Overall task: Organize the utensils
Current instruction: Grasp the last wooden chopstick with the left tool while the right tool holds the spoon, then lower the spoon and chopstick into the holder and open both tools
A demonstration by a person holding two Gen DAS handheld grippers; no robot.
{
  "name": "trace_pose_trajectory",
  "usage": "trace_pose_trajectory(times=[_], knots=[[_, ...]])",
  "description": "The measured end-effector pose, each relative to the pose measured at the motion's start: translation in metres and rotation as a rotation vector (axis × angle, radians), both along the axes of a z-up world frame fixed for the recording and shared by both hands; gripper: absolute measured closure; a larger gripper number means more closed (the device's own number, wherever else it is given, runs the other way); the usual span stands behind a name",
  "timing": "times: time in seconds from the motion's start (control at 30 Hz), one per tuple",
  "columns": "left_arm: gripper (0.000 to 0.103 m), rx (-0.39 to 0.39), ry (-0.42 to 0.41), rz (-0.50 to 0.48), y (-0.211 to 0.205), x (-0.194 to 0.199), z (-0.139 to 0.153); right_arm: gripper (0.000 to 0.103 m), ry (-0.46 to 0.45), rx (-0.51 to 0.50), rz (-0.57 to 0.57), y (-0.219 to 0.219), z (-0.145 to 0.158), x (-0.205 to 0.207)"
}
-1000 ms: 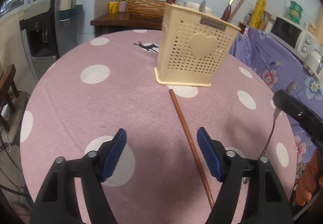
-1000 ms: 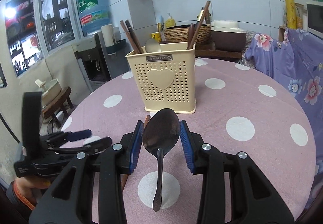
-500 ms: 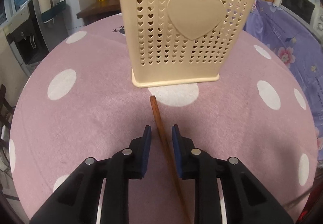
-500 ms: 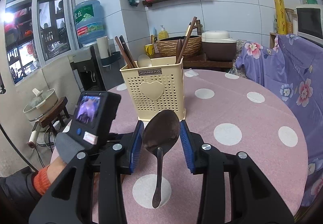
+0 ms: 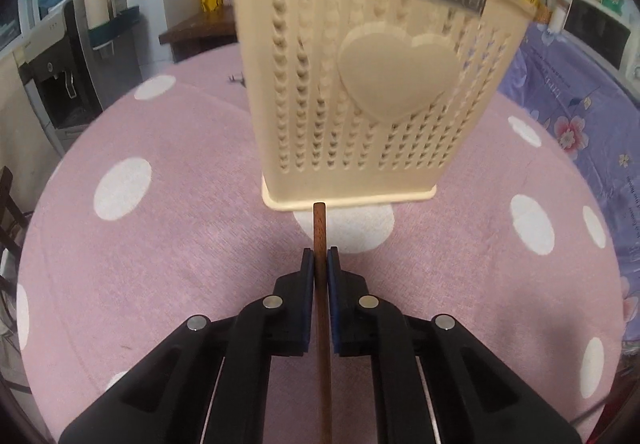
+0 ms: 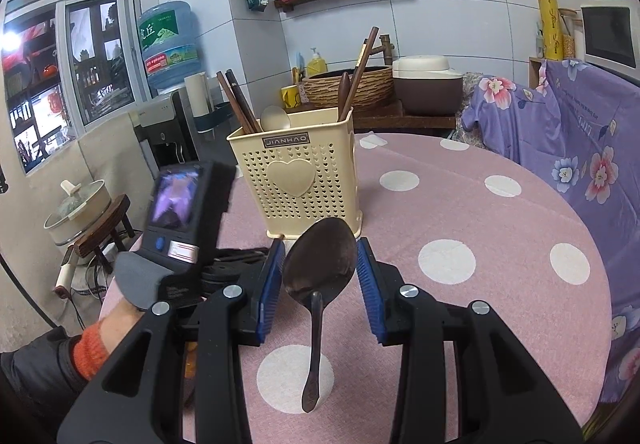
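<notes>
Change: a second before, my left tongs (image 5: 320, 264) stood wide apart with the wooden chopstick (image 5: 320, 236) lying slantwise on the pink dotted tablecloth (image 5: 160, 252); half a second before, they had nearly closed around it; at this moment they were clenched on it.
Meaning for the task: I judged the pickup done and the carry to the cream utensil holder (image 5: 368, 84) the step to come.
Left tongs: clamped on the chopstick, blue pads (image 5: 307, 276) pressed to either side of the shaft.
Chopstick position: between the left pads, its far tip just short of the holder's base; I could not tell if it had left the cloth.
Chopstick axis: long axis straight along the tongs' line, tip ahead toward the holder, tail back under the tongs' body.
Right tongs (image 6: 321, 276): closed on the metal spoon (image 6: 320, 264), gripping the bowl by its edges.
Spoon axis: bowl ahead of the right pads, handle trailing back and down toward me.
Holder from the right tongs: ahead, chopsticks and spoons standing in it.
Beside the right tongs: to their left, the other tongs' camera body.
</notes>
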State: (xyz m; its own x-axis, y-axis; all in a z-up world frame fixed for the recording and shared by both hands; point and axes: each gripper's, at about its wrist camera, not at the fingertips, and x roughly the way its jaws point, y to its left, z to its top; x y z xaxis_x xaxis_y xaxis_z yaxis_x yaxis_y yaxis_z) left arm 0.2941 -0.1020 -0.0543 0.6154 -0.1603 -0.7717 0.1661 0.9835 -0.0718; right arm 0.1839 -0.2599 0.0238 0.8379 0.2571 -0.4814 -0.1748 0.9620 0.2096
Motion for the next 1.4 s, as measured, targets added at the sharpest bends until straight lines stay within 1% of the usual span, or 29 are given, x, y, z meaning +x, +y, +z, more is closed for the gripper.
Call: trace_pose_trajectory(times=[0.07,0.2,0.3,0.4,0.5,0.6,0.77,0.9,0.97,1.03,1.1,1.17,1.23,1.3,1.37,1.4], knots=[[0.095,-0.044,-0.034,-0.004,0.009,-0.007,0.017,0.066,0.0,-0.001,-0.003,0.0,0.0,0.001],[0.095,-0.149,-0.143,-0.001,0.032,-0.033,0.064,0.066,0.002,-0.003,-0.008,0.001,0.001,0.003],[0.095,-0.204,-0.236,0.006,0.05,-0.054,0.097,0.066,0.0,-0.009,-0.007,0.004,0.001,0.004],[0.095,-0.239,-0.319,0.006,0.066,-0.081,0.121,0.066,-0.006,-0.011,-0.007,0.006,0.003,0.002],[0.095,-0.248,-0.368,0.007,0.073,-0.098,0.127,0.066,-0.009,-0.011,-0.009,0.007,0.005,0.002],[0.095,-0.251,-0.385,0.009,0.076,-0.104,0.126,0.066,-0.01,-0.008,-0.011,0.009,0.008,0.002],[0.095,-0.264,-0.393,-0.001,0.078,-0.103,0.13,0.066,-0.024,-0.021,-0.007,0.013,0.013,0.0],[0.095,-0.28,-0.425,-0.02,0.078,-0.099,0.148,0.066,-0.059,-0.041,-0.007,0.019,0.026,0.008],[0.095,-0.292,-0.451,-0.03,0.075,-0.094,0.164,0.066,-0.099,-0.053,-0.009,0.023,0.041,0.016],[0.095,-0.303,-0.494,-0.035,0.073,-0.084,0.189,0.066,-0.147,-0.06,-0.012,0.028,0.062,0.028],[0.095,-0.297,-0.546,-0.033,0.07,-0.072,0.216,0.066,-0.21,-0.068,-0.023,0.033,0.092,0.047],[0.095,-0.33,-0.588,-0.034,0.069,-0.058,0.242,0.066,-0.27,-0.09,-0.053,0.038,0.12,0.066],[0.095,-0.323,-0.649,-0.011,0.064,-0.041,0.266,0.066,-0.328,-0.102,-0.096,0.042,0.145,0.088],[0.095,-0.304,-0.689,-0.001,0.056,-0.021,0.28,0.066,-0.338,-0.093,-0.12,0.044,0.16,0.11],[0.095,-0.279,-0.696,0.018,0.049,-0.005,0.279,0.066,-0.345,-0.099,-0.143,0.047,0.165,0.129],[0.095,-0.255,-0.702,0.029,0.045,0.004,0.274,0.066,-0.35,-0.114,-0.151,0.05,0.163,0.138]])
